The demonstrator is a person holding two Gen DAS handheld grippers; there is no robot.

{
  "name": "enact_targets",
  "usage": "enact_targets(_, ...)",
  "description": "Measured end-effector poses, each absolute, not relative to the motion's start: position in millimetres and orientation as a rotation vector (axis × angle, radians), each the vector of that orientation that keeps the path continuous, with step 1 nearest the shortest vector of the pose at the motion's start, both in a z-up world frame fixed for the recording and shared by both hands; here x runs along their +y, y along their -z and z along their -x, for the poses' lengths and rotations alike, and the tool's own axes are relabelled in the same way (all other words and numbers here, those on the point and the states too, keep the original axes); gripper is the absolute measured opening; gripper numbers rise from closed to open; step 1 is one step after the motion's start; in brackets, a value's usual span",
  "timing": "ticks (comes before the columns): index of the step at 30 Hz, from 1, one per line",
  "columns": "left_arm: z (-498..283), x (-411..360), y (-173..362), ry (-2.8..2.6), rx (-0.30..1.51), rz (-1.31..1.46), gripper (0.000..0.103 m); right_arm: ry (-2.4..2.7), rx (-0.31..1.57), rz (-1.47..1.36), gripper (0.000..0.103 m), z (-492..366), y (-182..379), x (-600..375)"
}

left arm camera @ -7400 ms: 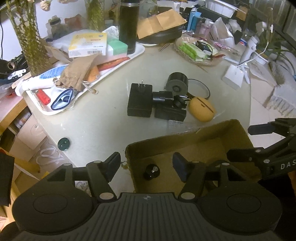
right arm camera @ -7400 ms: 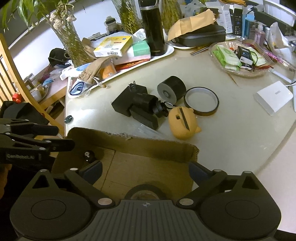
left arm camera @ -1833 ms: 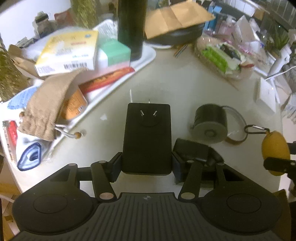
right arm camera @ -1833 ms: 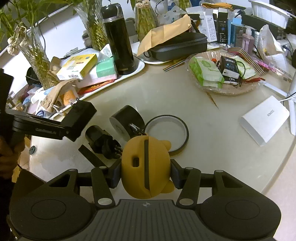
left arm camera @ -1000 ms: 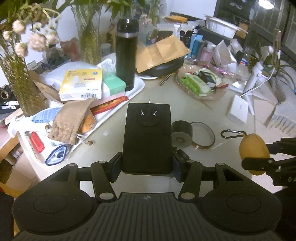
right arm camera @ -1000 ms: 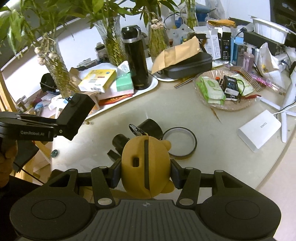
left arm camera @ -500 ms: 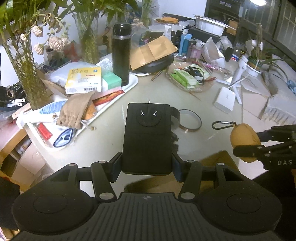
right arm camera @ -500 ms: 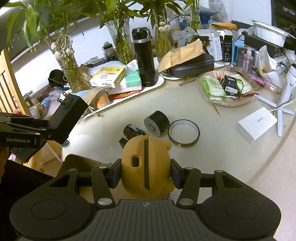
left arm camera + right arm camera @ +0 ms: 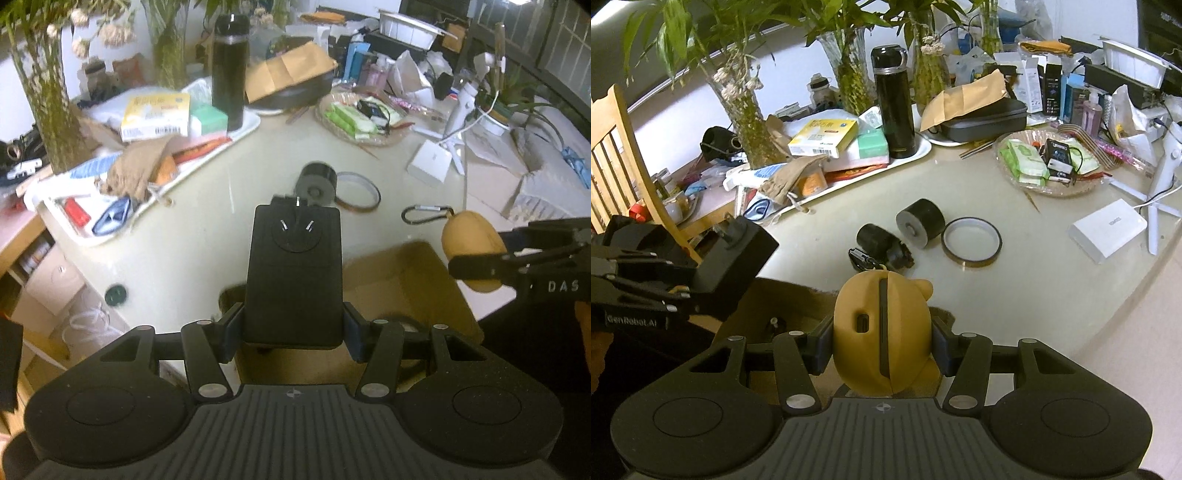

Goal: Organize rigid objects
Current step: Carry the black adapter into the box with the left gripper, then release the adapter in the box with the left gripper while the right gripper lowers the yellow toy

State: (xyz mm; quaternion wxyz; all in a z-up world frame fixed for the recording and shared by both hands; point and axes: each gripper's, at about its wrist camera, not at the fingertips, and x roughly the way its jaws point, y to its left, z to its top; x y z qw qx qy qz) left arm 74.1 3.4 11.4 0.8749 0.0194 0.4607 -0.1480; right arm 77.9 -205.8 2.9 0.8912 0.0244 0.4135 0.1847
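My left gripper (image 9: 293, 328) is shut on a black power adapter (image 9: 295, 273) with its prongs facing up, held above the near left corner of an open cardboard box (image 9: 399, 280). It also shows in the right wrist view (image 9: 735, 254). My right gripper (image 9: 882, 349) is shut on a yellow bear-shaped case (image 9: 882, 332) with a carabiner, held over the box (image 9: 764, 302). In the left wrist view the case (image 9: 472, 247) hangs above the box's right side. A small black knob (image 9: 774, 323) lies inside the box.
On the round table (image 9: 1015, 288) lie a black cylinder (image 9: 919, 221), a tape ring (image 9: 971, 242), a black plug piece (image 9: 879, 245) and a white box (image 9: 1108, 229). A cluttered white tray (image 9: 849, 162), a black flask (image 9: 894, 103) and a dish (image 9: 1049, 162) stand behind.
Both grippers have drawn back from the table with their objects and now hang over the cardboard box. The box has come further into view under them.
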Motion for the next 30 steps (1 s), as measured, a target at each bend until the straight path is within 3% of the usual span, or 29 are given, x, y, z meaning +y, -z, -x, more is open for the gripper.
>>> enact_targets(14,-59.5,4.2,24.1,0.304,1.068,-0.043,0.054,-0.397,0.883,-0.049,0.056,-66.0,4.8,-199.2)
enact_targets(30,-45.4,-2.5,15.0,0.326,1.011,-0.073,0.054,-0.391,0.904,-0.055,0.056,-62.5,14.3,-201.4)
